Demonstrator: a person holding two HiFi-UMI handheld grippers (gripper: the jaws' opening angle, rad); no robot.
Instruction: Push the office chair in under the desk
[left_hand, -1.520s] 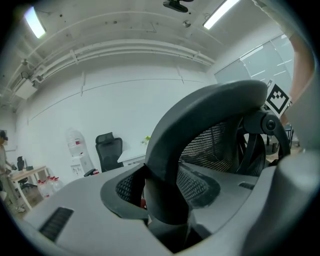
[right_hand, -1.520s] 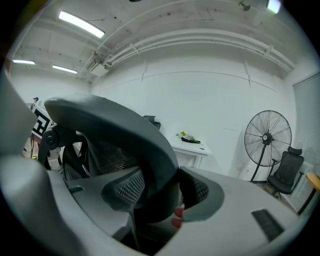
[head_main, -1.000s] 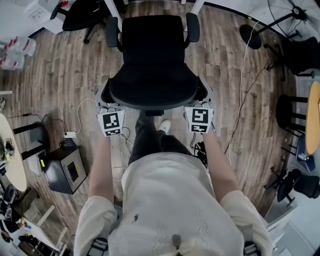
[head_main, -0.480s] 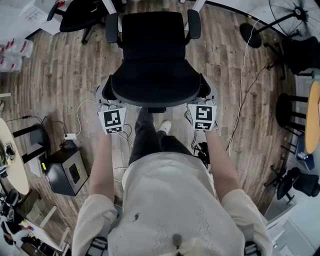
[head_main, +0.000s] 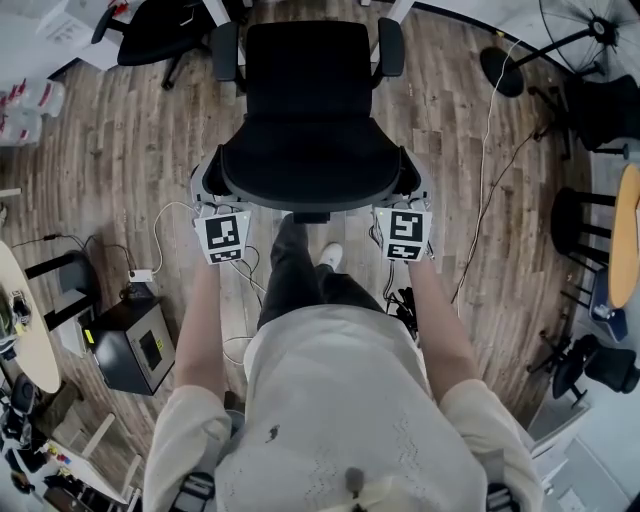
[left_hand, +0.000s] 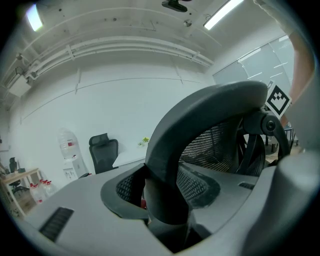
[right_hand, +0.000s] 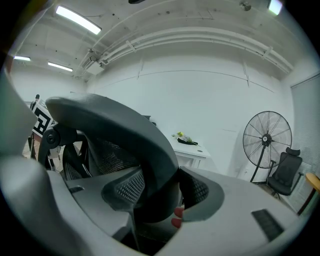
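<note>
Both grippers pinch the top rim of the chair's (head_main: 308, 120) back, my left gripper (head_main: 208, 192) at one corner and my right gripper (head_main: 414, 192) at the other. The chair stands on the wood floor (head_main: 130, 150), just short of the white desk (right_hand: 192, 149). I judge I should push level and evenly with both hands so it rolls straight and the armrests (head_main: 388, 48) clear. No brand or label is readable, and the marker cubes (head_main: 224, 238) show only black-and-white squares.
</note>
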